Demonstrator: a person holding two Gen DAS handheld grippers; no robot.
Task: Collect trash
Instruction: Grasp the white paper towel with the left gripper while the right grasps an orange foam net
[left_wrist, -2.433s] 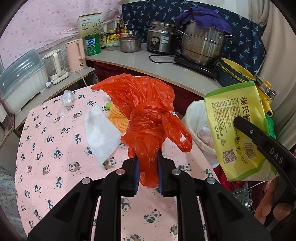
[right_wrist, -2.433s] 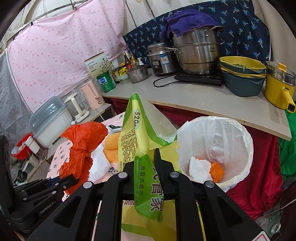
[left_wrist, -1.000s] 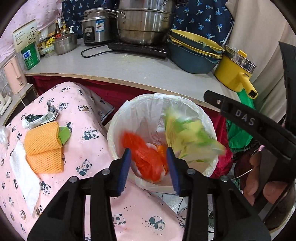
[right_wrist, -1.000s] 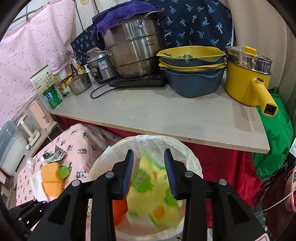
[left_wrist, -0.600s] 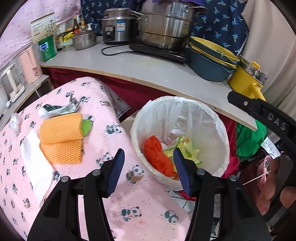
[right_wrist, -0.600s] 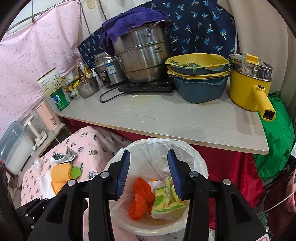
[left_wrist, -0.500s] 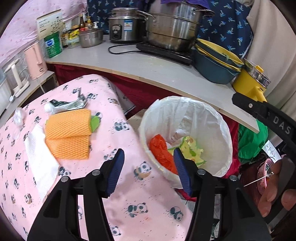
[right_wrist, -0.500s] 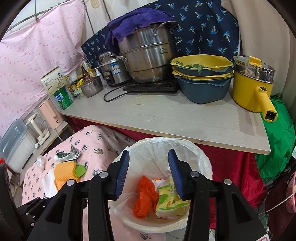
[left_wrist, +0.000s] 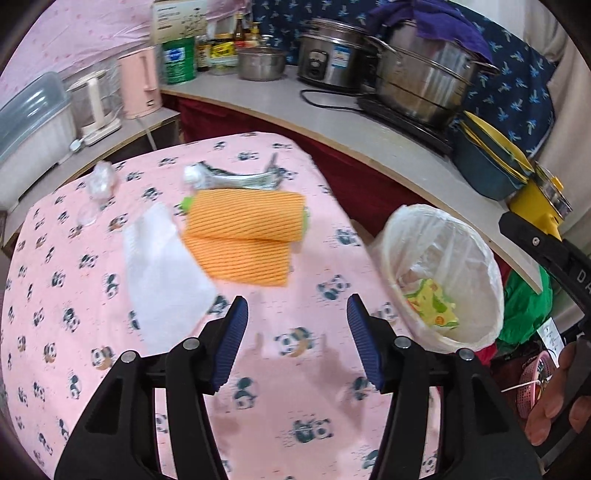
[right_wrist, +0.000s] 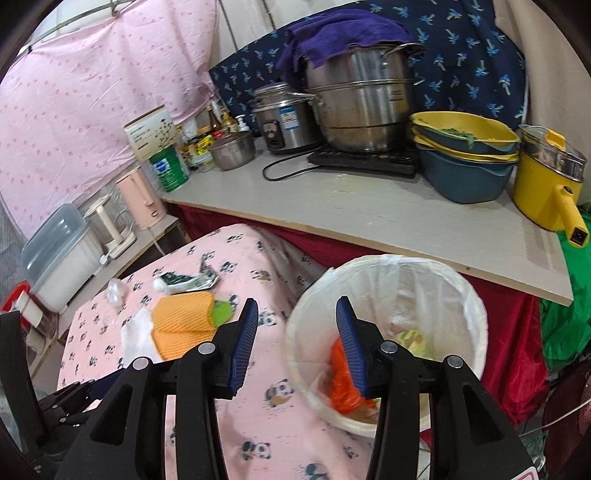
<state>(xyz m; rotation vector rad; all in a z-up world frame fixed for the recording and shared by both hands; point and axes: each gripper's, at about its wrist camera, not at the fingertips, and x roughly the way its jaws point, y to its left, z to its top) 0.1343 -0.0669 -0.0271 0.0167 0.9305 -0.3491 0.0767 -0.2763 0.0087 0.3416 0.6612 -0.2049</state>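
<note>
My left gripper (left_wrist: 297, 306) stands open and empty above the pink panda tablecloth (left_wrist: 295, 406). Ahead of it lie a folded orange mesh cloth (left_wrist: 243, 236), a white tissue (left_wrist: 162, 273), a squeezed tube (left_wrist: 236, 179) and a clear plastic scrap (left_wrist: 99, 181). The white-lined bin (left_wrist: 443, 221) stands to its right with the yellow-green packet (left_wrist: 432, 306) inside. My right gripper (right_wrist: 297, 306) is open and empty over the near rim of the bin (right_wrist: 388, 262), and the orange bag (right_wrist: 341, 387) lies inside, behind its right finger.
A grey counter (right_wrist: 369, 206) behind the bin carries a steel steamer pot (right_wrist: 362, 107), a rice cooker (right_wrist: 284, 118), stacked bowls (right_wrist: 465, 162) and a yellow pot (right_wrist: 546, 184). A pink kettle (left_wrist: 138, 83) stands on a side shelf. A hand (left_wrist: 554, 417) holds the right gripper's handle.
The orange bag and the yellow-green packet left the jaws and dropped into the bin. Both grippers opened wider and swung left, away from the bin and toward the table.
</note>
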